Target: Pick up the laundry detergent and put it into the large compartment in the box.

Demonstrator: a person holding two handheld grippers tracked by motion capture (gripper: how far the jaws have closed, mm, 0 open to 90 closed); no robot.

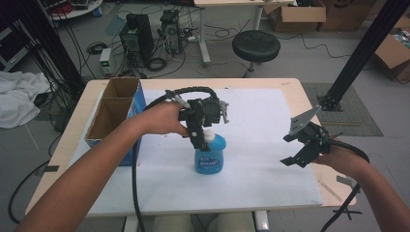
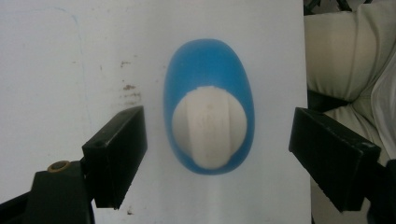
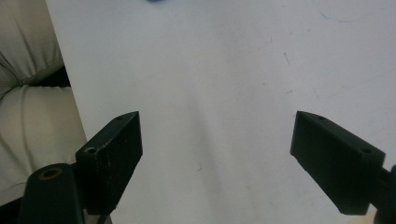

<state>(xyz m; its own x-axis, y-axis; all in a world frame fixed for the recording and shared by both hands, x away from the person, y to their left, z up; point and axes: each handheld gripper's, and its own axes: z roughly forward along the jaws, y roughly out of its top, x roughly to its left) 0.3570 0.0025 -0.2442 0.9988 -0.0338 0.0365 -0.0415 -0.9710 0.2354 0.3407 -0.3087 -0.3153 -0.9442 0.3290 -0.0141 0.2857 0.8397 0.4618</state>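
Note:
A blue bottle [image 1: 210, 156] with a white cap [image 1: 209, 136] stands upright on the white mat [image 1: 261, 145] near the table's middle. My left gripper [image 1: 198, 140] hangs directly above it, pointing down. In the left gripper view the bottle [image 2: 208, 70] and its cap [image 2: 209, 127] sit between the wide-open jaws, untouched by either. My right gripper [image 1: 299, 147] hovers open over the mat's right side with nothing between its jaws; the right gripper view shows bare mat [image 3: 215, 93] between them.
An open cardboard box with blue sides [image 1: 116, 116] stands at the table's left. The person's lap [image 2: 345, 56] lies beyond the near table edge. Behind the table are a black stool [image 1: 256, 46], computer towers and cables.

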